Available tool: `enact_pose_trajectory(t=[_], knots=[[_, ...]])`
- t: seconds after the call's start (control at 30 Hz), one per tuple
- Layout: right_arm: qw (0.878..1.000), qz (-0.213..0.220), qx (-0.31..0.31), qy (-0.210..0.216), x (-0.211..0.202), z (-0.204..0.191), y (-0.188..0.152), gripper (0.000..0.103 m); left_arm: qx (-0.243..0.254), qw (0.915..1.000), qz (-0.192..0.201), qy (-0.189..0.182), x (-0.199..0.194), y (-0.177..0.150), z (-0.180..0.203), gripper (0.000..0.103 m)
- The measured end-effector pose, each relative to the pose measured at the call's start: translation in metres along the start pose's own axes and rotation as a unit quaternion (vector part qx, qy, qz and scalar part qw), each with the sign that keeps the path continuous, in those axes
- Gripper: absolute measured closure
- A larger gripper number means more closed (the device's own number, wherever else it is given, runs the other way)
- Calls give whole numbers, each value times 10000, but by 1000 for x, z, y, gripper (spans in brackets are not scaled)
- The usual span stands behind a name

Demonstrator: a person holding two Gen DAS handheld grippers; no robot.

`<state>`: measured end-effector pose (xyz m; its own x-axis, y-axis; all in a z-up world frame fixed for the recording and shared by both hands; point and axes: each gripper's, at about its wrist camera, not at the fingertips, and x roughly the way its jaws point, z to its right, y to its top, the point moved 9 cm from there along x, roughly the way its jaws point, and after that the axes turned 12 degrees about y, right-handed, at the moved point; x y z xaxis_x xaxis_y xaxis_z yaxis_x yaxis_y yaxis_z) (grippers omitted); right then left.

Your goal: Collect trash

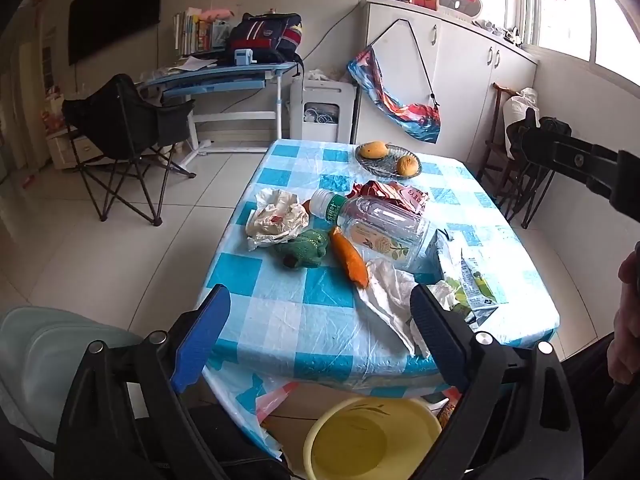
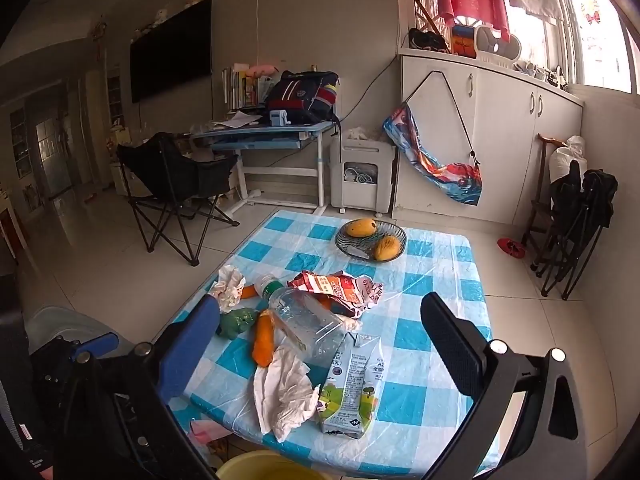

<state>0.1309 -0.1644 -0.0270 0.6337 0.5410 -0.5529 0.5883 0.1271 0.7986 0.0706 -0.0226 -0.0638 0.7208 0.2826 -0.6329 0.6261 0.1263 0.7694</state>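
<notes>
I stood at the near edge of the table (image 2: 440,248) with both tongs held wide and empty, nothing yet lifted. My left gripper (image 1: 320,332) hung over the lower middle of its own view, jaws spread, the white tissue (image 1: 390,300) just ahead of its right finger. My right gripper (image 2: 320,344) pointed downward at the pile, jaws as wide as they go and clamped on nothing, though the litter showed between them in its view.

Reading the right wrist view from left to right: a crumpled wrapper (image 2: 229,286) at centre left, a green knitted toy (image 2: 237,322) below it, an orange carrot-like piece (image 2: 264,342), the empty plastic bottle (image 2: 304,322) lying on its side in the middle, the red snack packet (image 2: 340,290) behind it, and the flattened milk carton (image 2: 352,388) at lower centre beside the tissue. The yellow basin (image 1: 368,436) sat below the table's edge at the bottom of the frame; I judged it the place for the trash.

So the collecting had barely begun. The next move, I judged, called for lowering one gripper over the nearest piece, tissue or carton, and closing gently, since both were thin and flat against the slippery plastic cloth.
</notes>
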Motion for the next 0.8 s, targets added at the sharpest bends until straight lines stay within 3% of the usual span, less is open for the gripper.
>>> enact_pose_trajectory(t=[0.8], knots=[[9998, -107, 68, 149, 0, 0, -4, 6, -53, 10000, -78, 9, 10, -2, 1, 15]])
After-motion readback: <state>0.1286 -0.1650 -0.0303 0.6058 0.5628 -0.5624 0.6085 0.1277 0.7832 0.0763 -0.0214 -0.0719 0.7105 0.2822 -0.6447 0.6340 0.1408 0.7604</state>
